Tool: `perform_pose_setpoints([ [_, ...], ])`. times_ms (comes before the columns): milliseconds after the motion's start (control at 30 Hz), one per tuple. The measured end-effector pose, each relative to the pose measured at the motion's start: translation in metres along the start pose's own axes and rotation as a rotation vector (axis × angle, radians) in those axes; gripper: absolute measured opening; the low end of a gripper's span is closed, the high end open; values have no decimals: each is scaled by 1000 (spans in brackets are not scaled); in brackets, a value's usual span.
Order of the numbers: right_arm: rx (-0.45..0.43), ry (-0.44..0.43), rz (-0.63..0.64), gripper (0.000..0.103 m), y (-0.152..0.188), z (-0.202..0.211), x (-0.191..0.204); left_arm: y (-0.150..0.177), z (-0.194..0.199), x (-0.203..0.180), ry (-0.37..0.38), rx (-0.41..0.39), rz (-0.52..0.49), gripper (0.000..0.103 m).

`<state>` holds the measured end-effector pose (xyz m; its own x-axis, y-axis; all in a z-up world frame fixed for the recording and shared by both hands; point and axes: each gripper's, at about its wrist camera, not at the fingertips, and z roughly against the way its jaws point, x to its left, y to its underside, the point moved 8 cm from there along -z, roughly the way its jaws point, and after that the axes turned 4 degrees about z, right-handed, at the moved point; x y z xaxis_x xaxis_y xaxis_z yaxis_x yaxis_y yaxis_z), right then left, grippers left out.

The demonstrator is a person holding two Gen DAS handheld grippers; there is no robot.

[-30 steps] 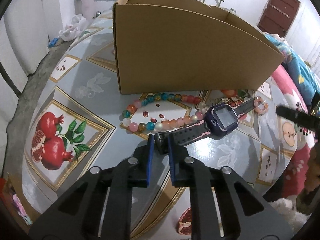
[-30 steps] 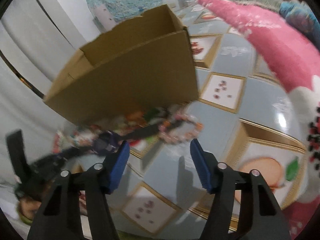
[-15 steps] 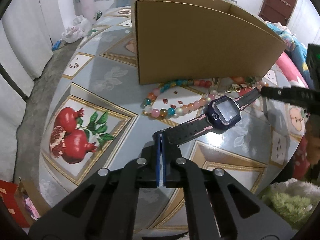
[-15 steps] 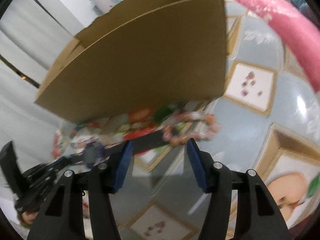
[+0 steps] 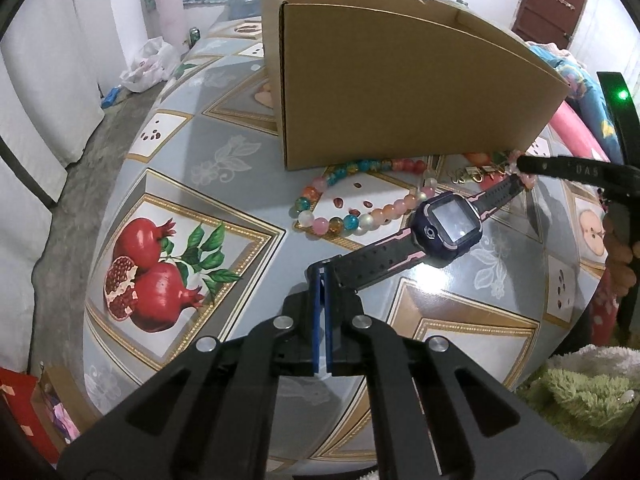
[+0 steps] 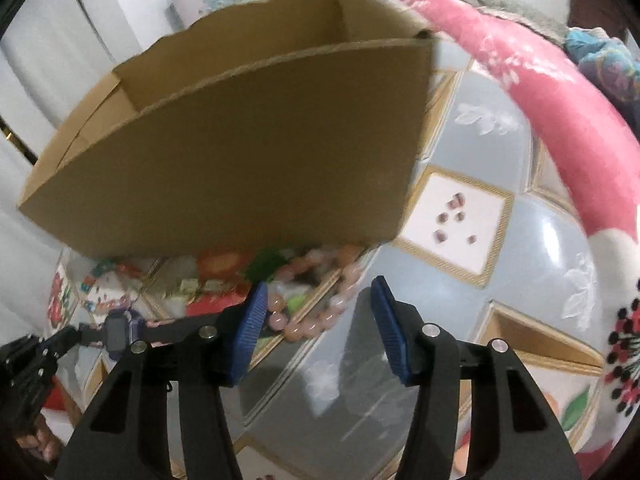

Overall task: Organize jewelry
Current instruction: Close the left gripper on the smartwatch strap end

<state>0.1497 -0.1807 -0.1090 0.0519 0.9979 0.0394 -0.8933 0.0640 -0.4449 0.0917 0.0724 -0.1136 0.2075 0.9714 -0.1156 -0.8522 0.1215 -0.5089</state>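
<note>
1. left tool (image 5: 323, 276) is angled downward, jaws pinched together on a watch strap (image 5: 368, 266)
2. right tool (image 6: 318, 306) points down too, jaws apart and just been closing, gripping nothing

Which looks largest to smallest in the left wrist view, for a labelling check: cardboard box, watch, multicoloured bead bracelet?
1. Cardboard box, by far the largest.
2 and 3. Watch and multicoloured bead bracelet cover similar spans; the watch is nearer the camera, so I would not rank them.
</note>
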Motion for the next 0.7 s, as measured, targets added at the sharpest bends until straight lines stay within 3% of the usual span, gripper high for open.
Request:
perform_pose_setpoints([
  [67,-18,77,14,49,-3,3,-9,1,1,-1,-4,-3,-8,1],
  [233,-49,149,-4,48,-4,14,-23,1,1,-2,-14,-11,-30,1],
  [400,-89,-24,28,49,-4,30,5,2,1,-1,-22,-15,-31,1],
  [533,-80,-78,150,49,2,27,39,4,3,0,-35,-17,-36,1],
  [600,-73,-133,185,49,3,24,54,4,4,2,-40,-19,-34,1],
  [700,-52,-148,206,49,7,16,58,6,5,3,-40,-26,-28,2],
])
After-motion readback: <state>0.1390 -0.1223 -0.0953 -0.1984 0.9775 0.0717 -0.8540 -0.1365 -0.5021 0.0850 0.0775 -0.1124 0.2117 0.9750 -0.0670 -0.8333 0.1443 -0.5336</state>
